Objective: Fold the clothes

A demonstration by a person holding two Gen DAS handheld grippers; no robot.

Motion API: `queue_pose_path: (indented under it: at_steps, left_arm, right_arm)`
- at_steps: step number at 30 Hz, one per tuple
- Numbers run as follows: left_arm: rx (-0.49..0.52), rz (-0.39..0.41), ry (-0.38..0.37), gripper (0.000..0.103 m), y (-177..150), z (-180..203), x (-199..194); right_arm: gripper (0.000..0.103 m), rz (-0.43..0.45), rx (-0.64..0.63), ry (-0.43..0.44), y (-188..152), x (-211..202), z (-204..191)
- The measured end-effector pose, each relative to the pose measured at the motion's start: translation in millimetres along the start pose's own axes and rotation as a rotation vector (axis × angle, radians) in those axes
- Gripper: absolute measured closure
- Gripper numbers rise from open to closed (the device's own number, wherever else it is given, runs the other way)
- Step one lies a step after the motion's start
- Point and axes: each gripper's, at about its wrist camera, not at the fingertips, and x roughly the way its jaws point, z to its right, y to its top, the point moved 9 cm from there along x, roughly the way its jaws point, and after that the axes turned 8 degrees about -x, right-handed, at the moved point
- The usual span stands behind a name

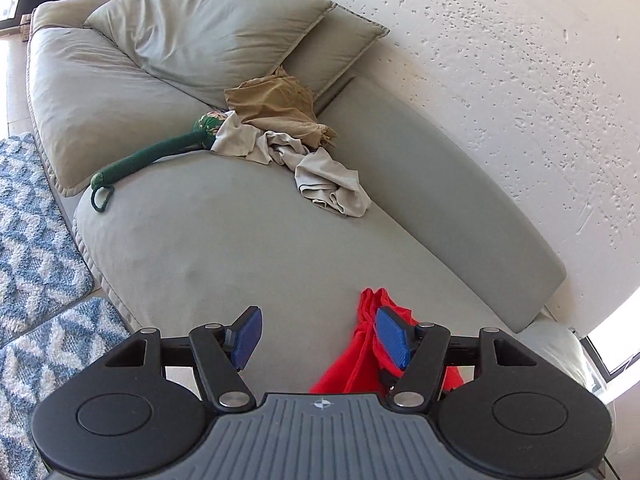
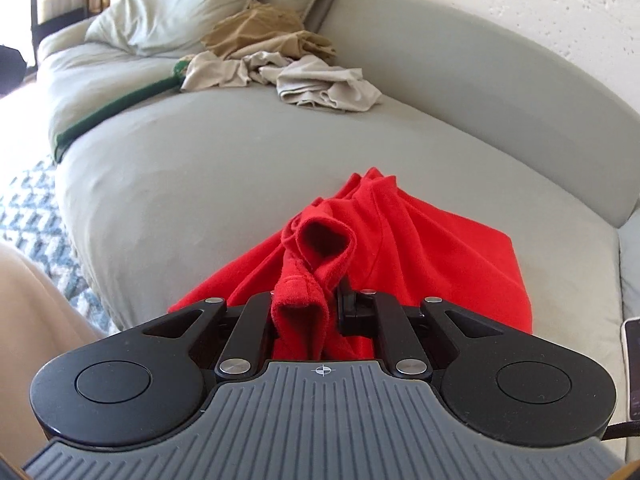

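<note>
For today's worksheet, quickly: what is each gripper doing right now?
Left gripper: open, holding nothing; the red garment lies by one pad.
Right gripper: shut on the red garment.

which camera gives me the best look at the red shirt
The right wrist view. The red shirt fills its centre, bunched, one edge clamped in the right gripper. The left wrist view shows only a strip of it, partly hidden behind the open left gripper.
</note>
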Motion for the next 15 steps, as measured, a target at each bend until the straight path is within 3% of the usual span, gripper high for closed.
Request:
queue_pose_path:
  at_steps: [3, 9, 15]
  left_arm:
    - [0.004, 0.006, 0.008, 0.042, 0, -1, 0]
    - [0.005, 0.008, 0.026, 0.042, 0, -4, 0]
    - [0.008, 0.001, 0.040, 0.042, -2, -5, 2]
  right_arm:
    - [0.091, 0.040, 0.082, 0.019, 12, -5, 8]
    - [0.092, 0.108, 0.075, 0.000, 30, -15, 4]
    - [0.092, 0.103, 0.020, 0.012, 28, -11, -7]
